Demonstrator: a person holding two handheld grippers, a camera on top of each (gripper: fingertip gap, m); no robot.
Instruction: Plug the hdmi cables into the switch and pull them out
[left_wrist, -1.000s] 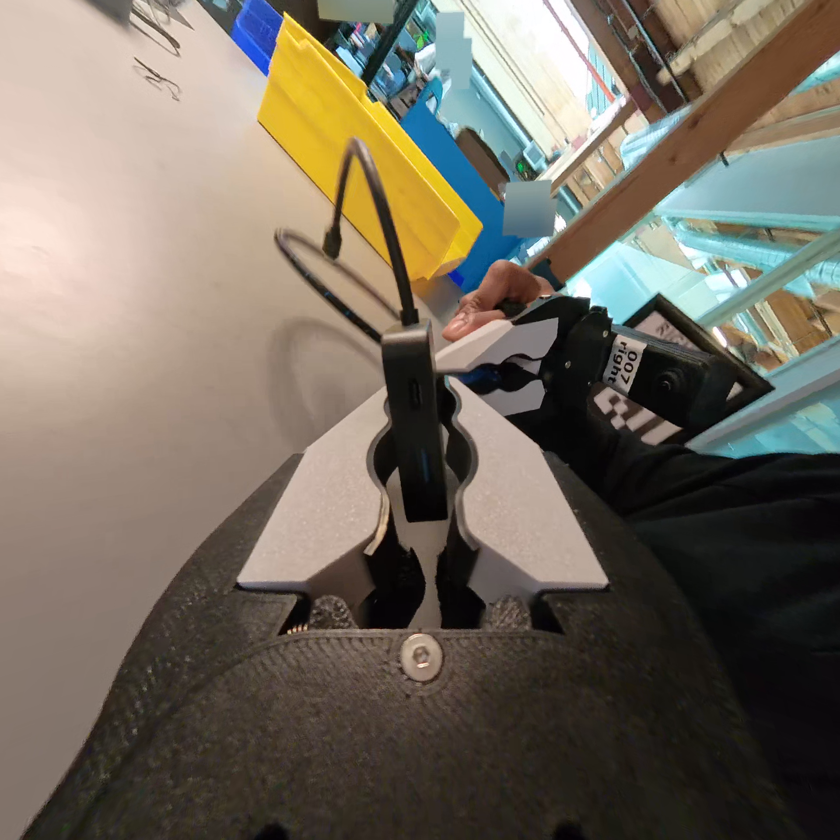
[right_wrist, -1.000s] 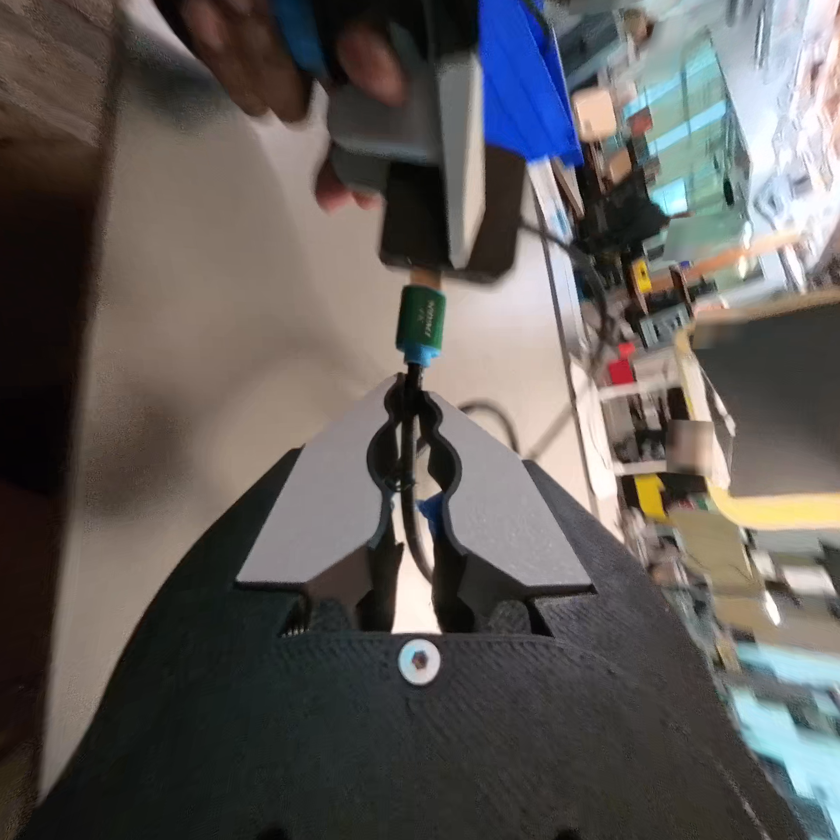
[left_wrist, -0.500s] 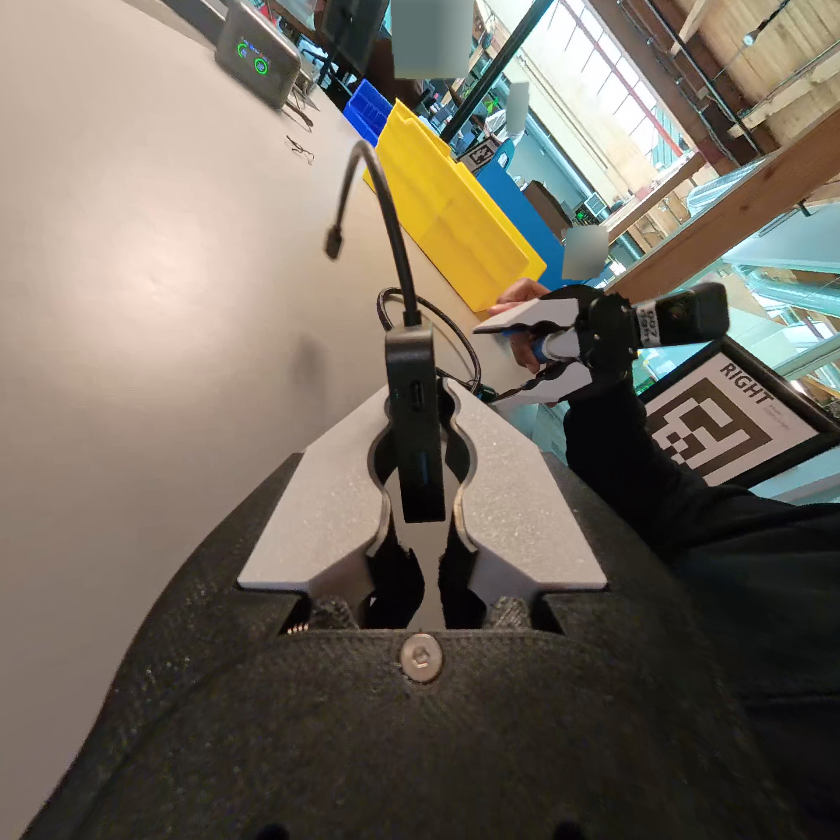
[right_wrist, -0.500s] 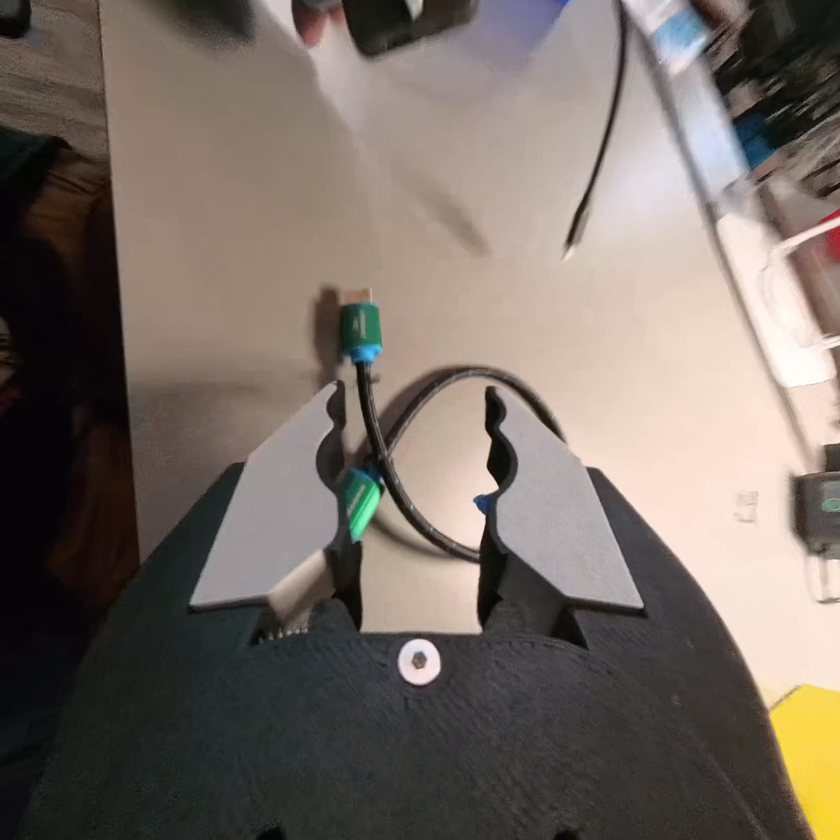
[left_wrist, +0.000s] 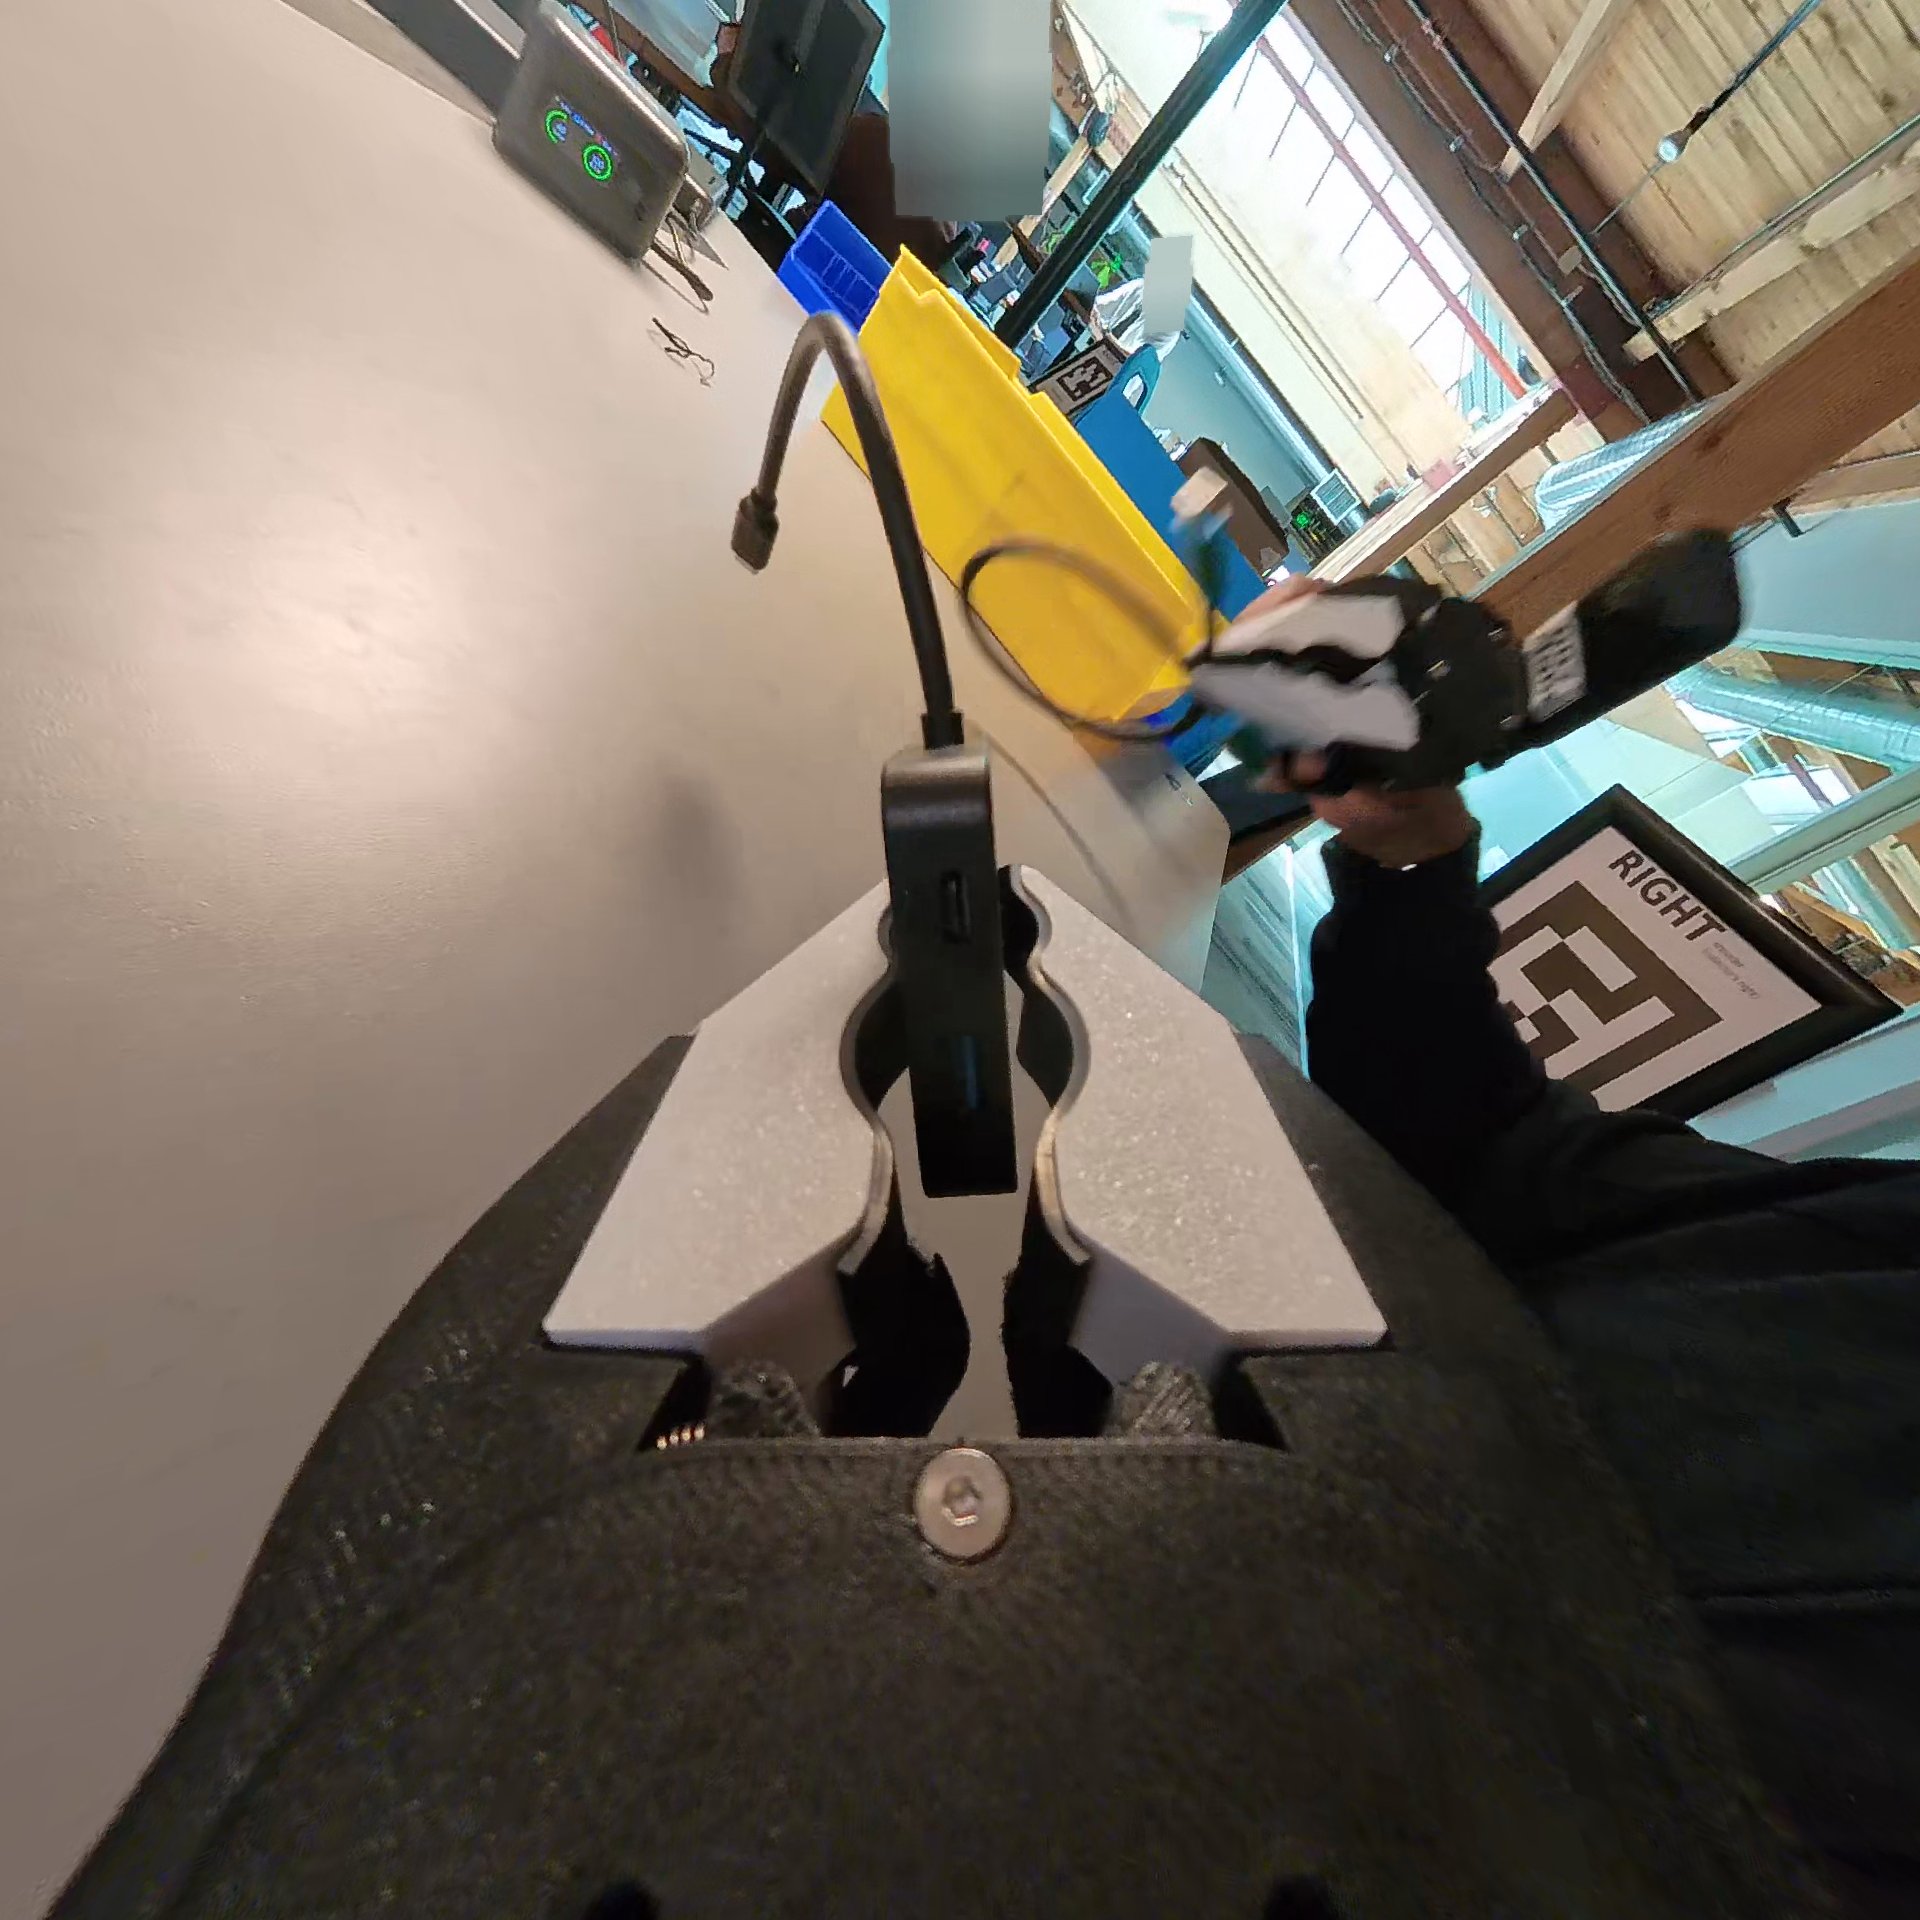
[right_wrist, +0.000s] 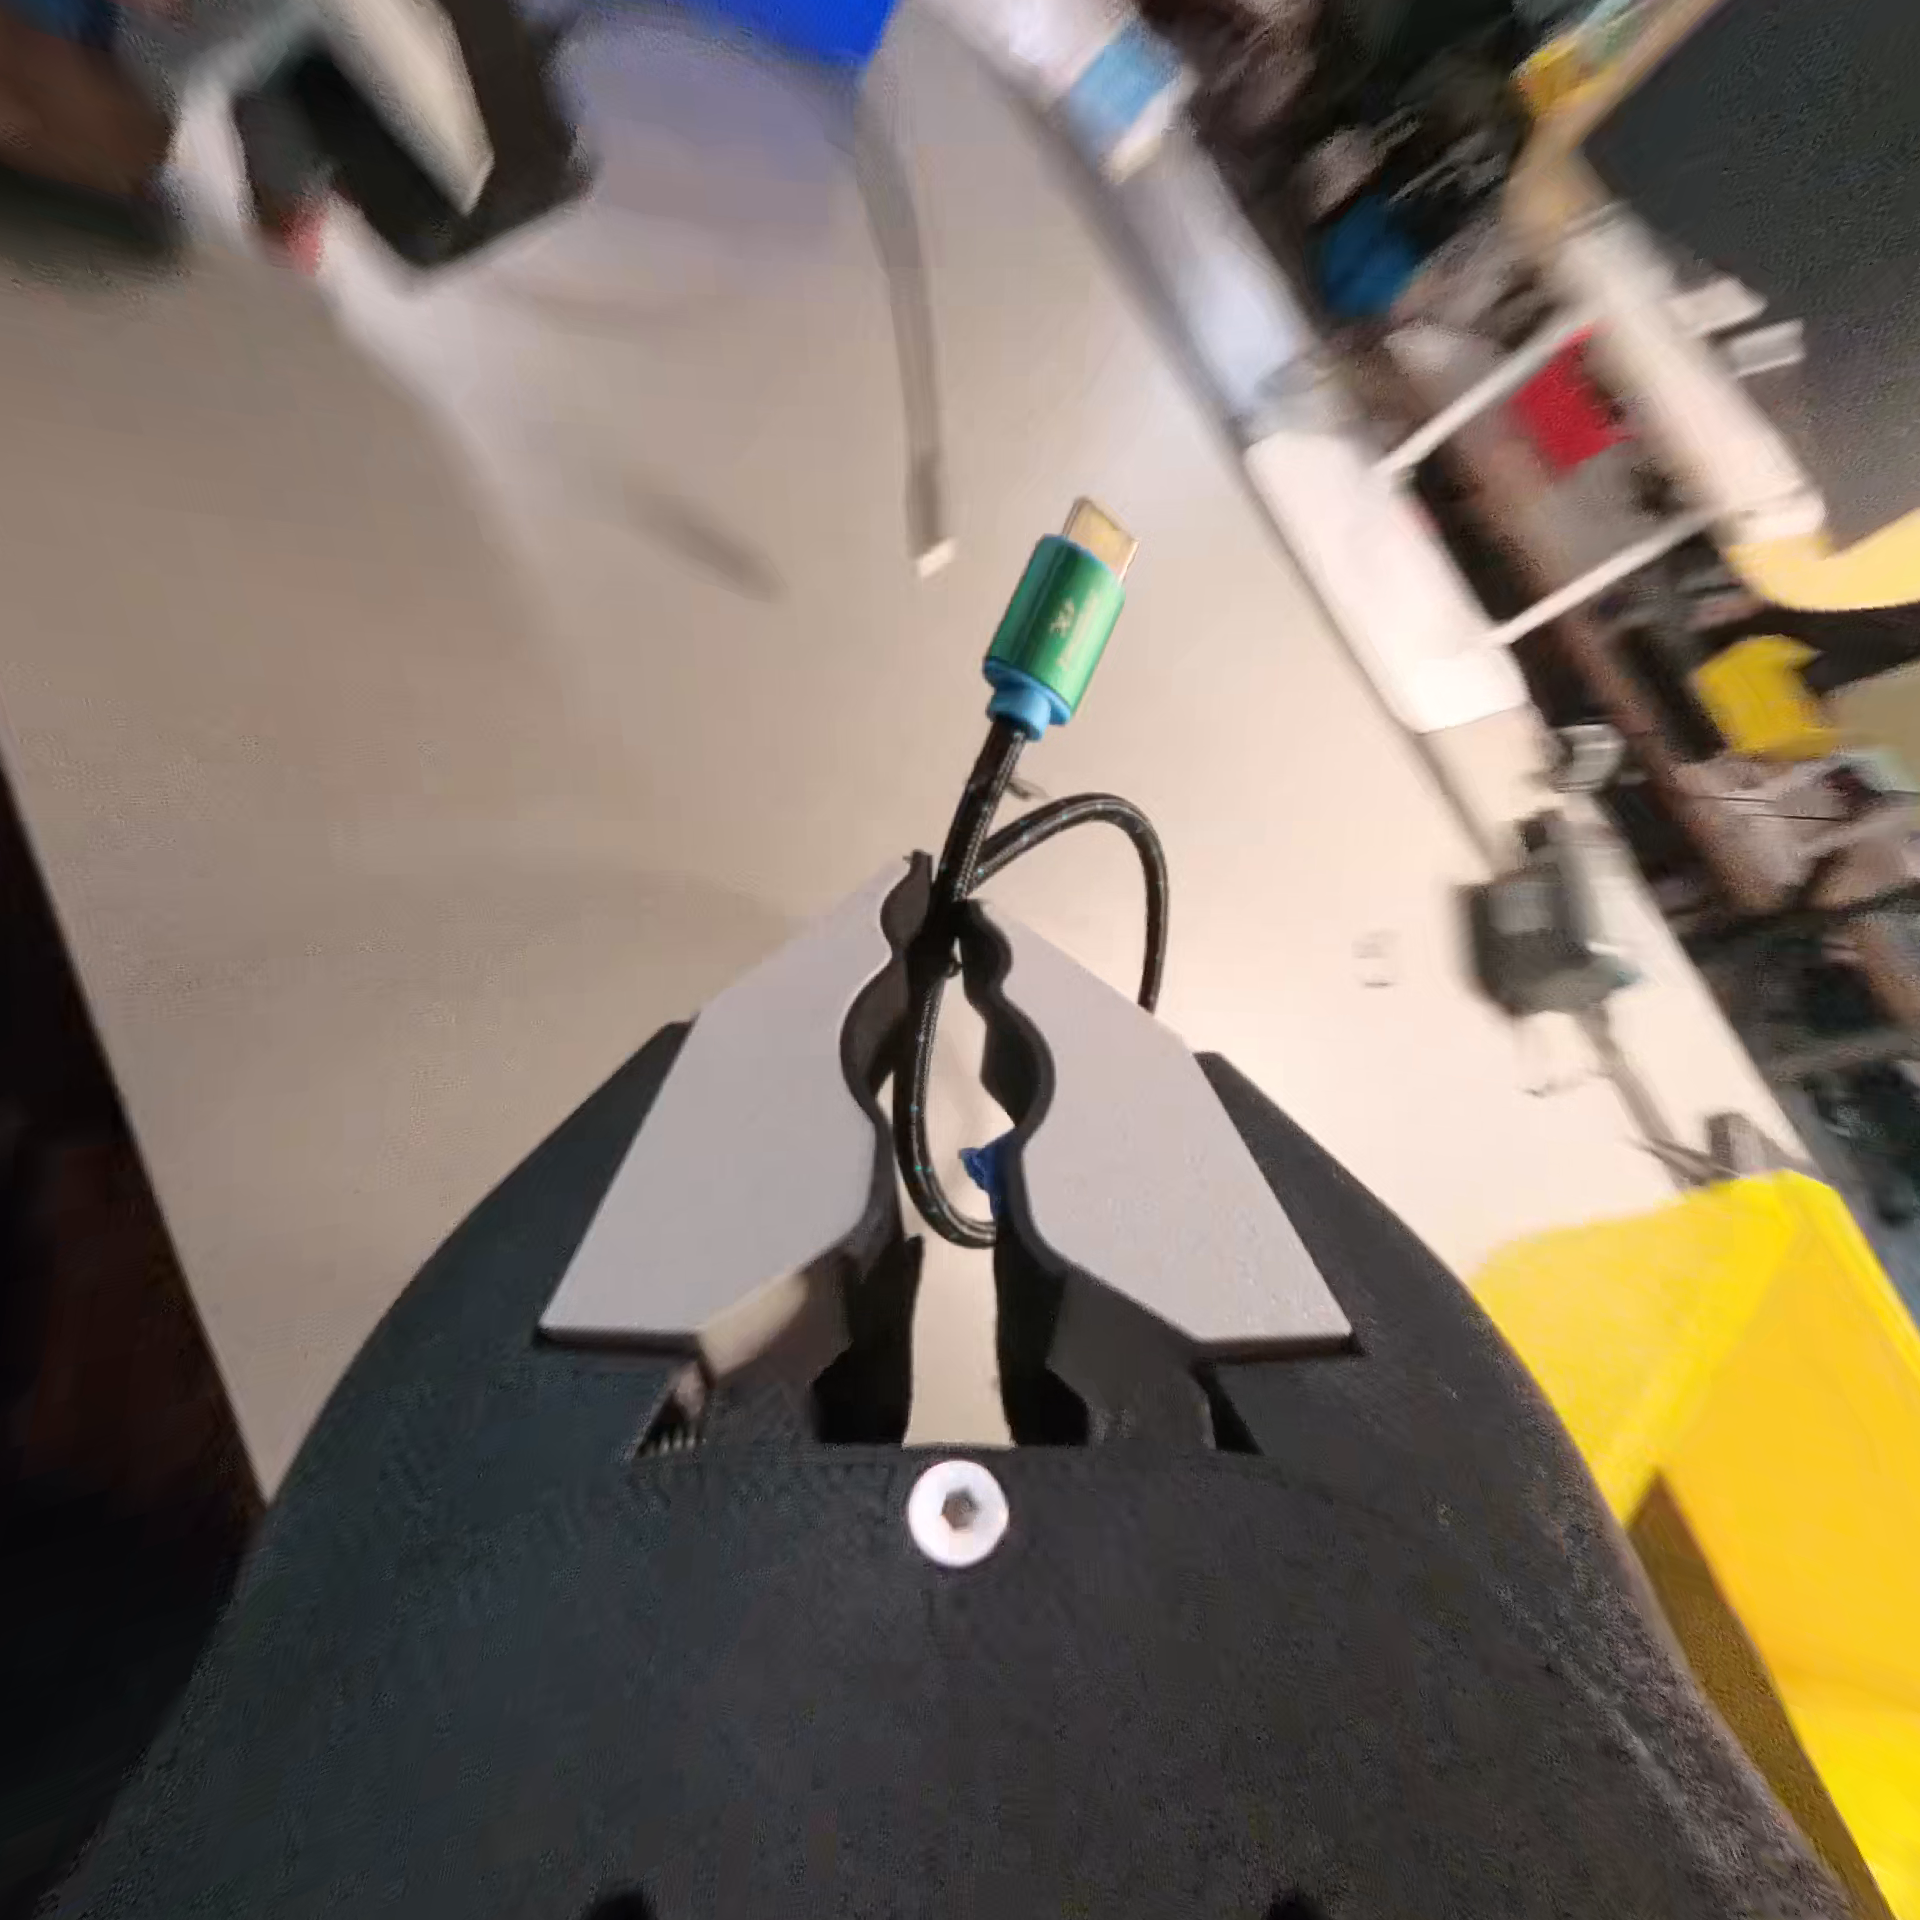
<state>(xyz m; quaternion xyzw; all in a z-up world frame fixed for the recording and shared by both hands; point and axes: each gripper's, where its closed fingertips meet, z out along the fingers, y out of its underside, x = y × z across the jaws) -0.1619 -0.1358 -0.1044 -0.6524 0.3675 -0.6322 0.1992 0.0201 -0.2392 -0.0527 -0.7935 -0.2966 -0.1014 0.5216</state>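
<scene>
Table: a plain beige matte table top (left_wrist: 312, 623) fills the left half of the left wrist view, tilted in the frame
Grey box: a small grey device with green ring lights (left_wrist: 590, 156) is seen at the upper left of that view, at the table's far edge
Switch: the slim black rectangular plastic switch (left_wrist: 951, 987) is held at frame centre, standing on end, with its short black pigtail lead (left_wrist: 883, 488) arching up and left to a free plug
Left gripper: the left gripper (left_wrist: 961, 997) with grey wedge fingers is pressed together on the switch body, pinching it between the scalloped inner edges
Bin: a yellow plastic bin (left_wrist: 997, 520) lies beyond the switch, right of centre
Right gripper: the right gripper (left_wrist: 1242, 670) is seen at the right of the left wrist view, blurred; in its own view (right_wrist: 940, 914) the fingers are closed on the black braided cable (right_wrist: 930, 1091), pinched just behind the plug
Plug: the green metal plug with blue collar and gold tip (right_wrist: 1060, 629) stands free above the fingertips, tilted right, well apart from the switch; the slack is looped to the right
Step in hand: judged as between pull-out and re-insertion, the plug being out of the port
Next move: the plug tip would have to be carried to the switch's port, squared to the opening and pushed straight in while the switch is held firm; the tilt would need correcting first
</scene>
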